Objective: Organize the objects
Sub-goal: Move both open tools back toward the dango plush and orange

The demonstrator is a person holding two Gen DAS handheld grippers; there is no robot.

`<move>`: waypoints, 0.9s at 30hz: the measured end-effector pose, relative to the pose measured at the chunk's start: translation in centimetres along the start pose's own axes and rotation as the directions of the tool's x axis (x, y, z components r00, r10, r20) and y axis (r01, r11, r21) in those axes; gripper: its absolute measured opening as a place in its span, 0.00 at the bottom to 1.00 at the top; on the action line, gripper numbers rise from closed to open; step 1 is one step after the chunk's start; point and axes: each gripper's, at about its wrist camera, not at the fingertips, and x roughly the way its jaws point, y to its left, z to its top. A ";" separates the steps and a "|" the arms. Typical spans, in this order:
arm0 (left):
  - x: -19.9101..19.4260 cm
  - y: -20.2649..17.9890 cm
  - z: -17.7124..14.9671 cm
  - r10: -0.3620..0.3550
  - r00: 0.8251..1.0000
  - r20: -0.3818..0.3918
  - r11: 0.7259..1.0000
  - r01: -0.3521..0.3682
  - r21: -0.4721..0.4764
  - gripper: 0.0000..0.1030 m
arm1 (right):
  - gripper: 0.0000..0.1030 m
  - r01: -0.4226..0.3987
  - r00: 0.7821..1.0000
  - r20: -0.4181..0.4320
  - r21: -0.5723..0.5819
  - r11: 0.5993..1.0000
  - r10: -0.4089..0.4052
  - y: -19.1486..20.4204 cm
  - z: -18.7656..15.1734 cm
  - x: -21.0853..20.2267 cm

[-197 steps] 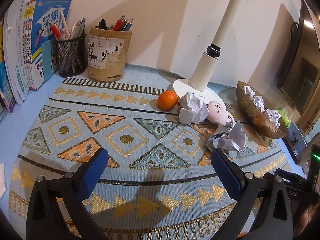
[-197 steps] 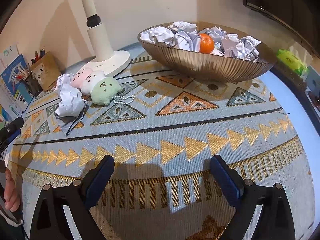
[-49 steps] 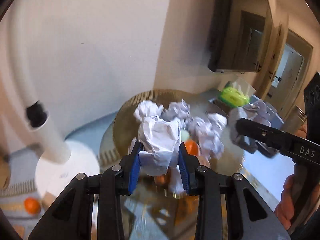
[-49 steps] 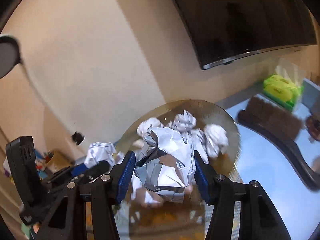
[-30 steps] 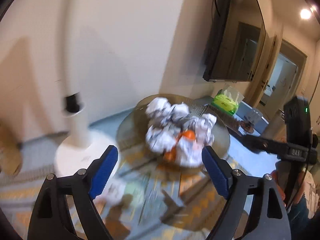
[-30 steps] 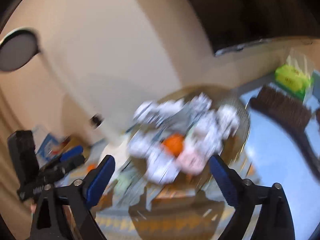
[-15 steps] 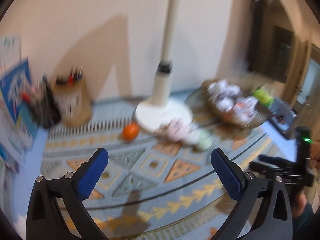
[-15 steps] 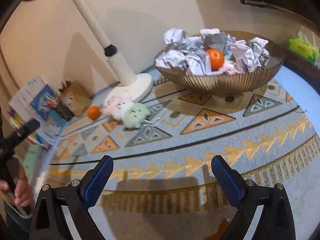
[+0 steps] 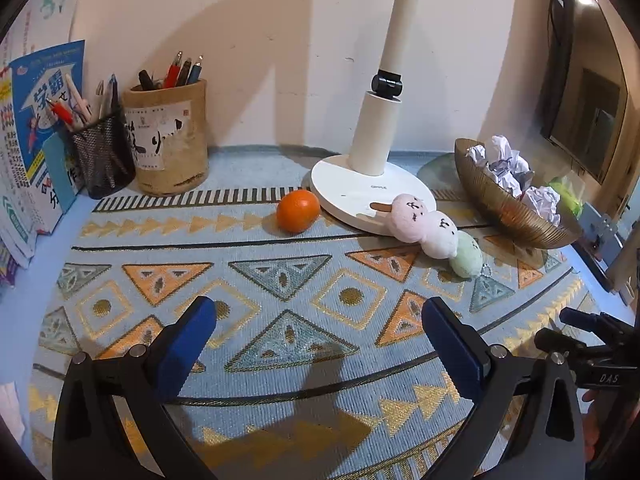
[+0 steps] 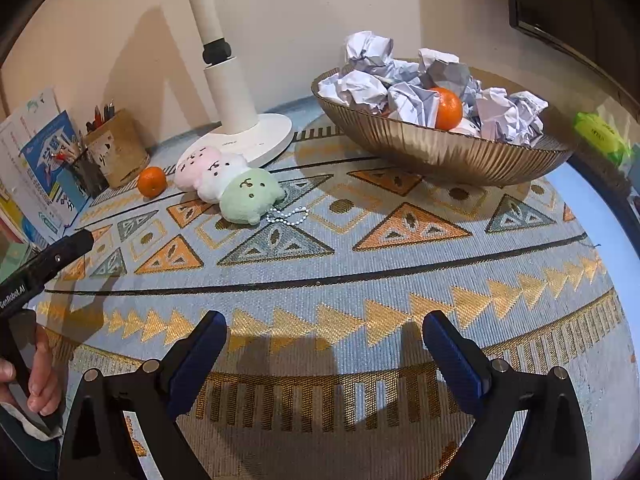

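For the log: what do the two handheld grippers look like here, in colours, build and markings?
Both match: the left gripper and right gripper have black frames with silver screws, and each finger carries a flat blue pad. Seen from the opposite camera, the right gripper's black body reads "DAS" in white; the left's reads "GenRobot.AI". No cables are visible. A dark cuff with a light edge shows at the left hand.

My left gripper and right gripper match: black frames, silver screws, blue pads. At nine o'clock, white "GenRobot.AI" lettering; at four o'clock, "DAS" lettering.
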 end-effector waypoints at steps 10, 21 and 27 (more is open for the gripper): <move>0.6 0.0 -0.1 0.019 0.999 -0.036 1.000 -0.019 0.003 0.99 | 0.96 -0.001 1.000 -0.009 -0.007 1.000 0.001 0.4 0.1 0.2; 0.9 0.4 -0.2 0.036 0.998 -0.050 0.999 -0.037 -0.020 0.99 | 0.96 0.003 1.000 -0.010 -0.007 1.000 -0.004 0.4 0.0 0.2; 1.0 0.6 -0.1 0.050 0.997 -0.056 0.998 -0.052 -0.033 0.99 | 0.96 0.002 1.000 -0.011 -0.006 1.000 -0.002 0.5 0.0 0.1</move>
